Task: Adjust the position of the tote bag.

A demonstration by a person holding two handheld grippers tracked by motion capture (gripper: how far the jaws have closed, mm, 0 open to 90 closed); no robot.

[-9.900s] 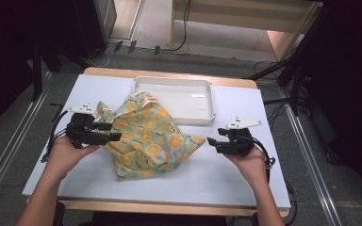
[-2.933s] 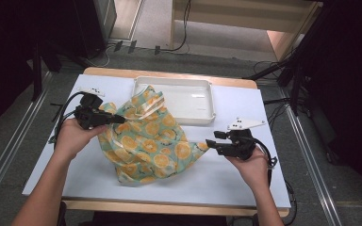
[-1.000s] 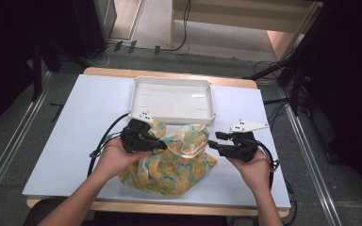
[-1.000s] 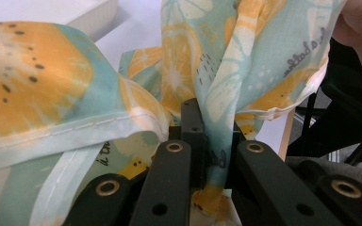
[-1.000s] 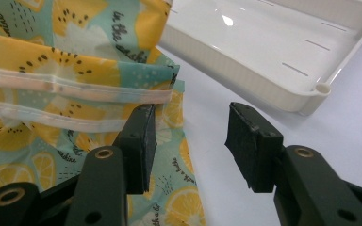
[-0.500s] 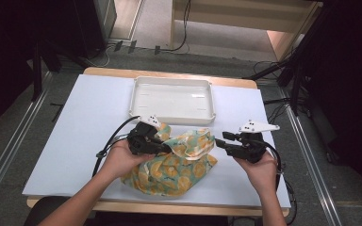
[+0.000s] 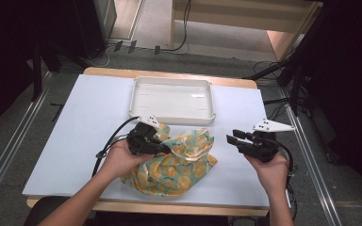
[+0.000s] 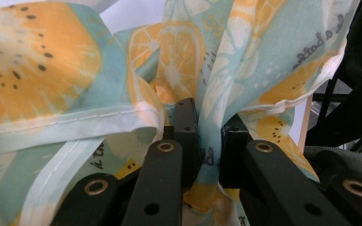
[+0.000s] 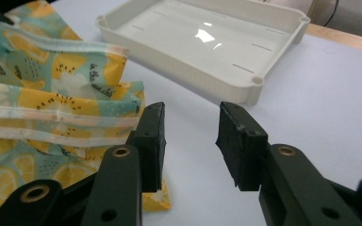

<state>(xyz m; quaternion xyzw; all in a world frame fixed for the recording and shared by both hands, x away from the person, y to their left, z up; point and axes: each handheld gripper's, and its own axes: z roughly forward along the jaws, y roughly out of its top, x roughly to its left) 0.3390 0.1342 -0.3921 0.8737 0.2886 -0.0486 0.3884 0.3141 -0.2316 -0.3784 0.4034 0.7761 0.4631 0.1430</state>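
A cloth (image 7: pixel 181 165) printed with orange slices on pale teal lies bunched on the white table (image 7: pixel 75 132), near the front edge. My left gripper (image 7: pixel 168 149) points right into the heap. In the left gripper view a hanging fold of the cloth (image 8: pixel 52 70) is pinched in my left gripper (image 8: pixel 209 127); its jaws have just been opening a little, and the fold is still between the pads. My right gripper (image 7: pixel 232 137) hovers just right of the cloth, open, its jaws having just been closing on nothing. In the right gripper view the cloth (image 9: pixel 52 108) lies left of my right gripper (image 9: pixel 191 132).
An empty white tray (image 7: pixel 172 115) stands behind the cloth at mid-table, and its corner (image 9: pixel 257 82) lies just beyond the right jaws. Black cables trail from both grippers. Bare table surface spreads to the left and right; the wooden table edge runs along front and back.
My right gripper has drawn away to the right of the cloth and its jaws have narrowed. The left gripper has stayed put with the fold in it.
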